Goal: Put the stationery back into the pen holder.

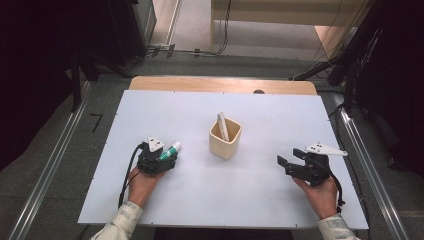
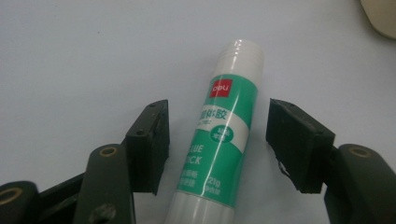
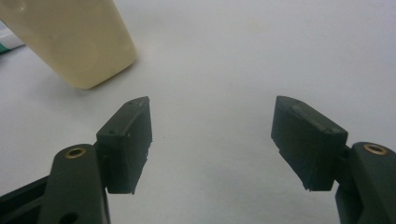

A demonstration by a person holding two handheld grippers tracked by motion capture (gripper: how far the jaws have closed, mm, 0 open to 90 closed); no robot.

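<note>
White worktop (image 1: pixel 150 200) seen from above. L gripper (image 2: pixel 217 140), near the left edge, has its jaws apart w/ a green-white glue stick (image 2: pixel 219 135) lying flat between them, not clamped. R gripper (image 3: pixel 212 140), near the right edge, jaws apart over bare surface. Cream cup (image 1: pixel 225 137) stands mid-worktop, holding a white stick (image 1: pixel 222 126).

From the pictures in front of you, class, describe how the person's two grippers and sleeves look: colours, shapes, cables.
Both the left gripper and right gripper are black, each with two blocky fingers bolted on by brass-ringed pivots. Each carries a grey three-cornered plate on top and trails a black cable. The person wears light, cream-coloured sleeves.
</note>
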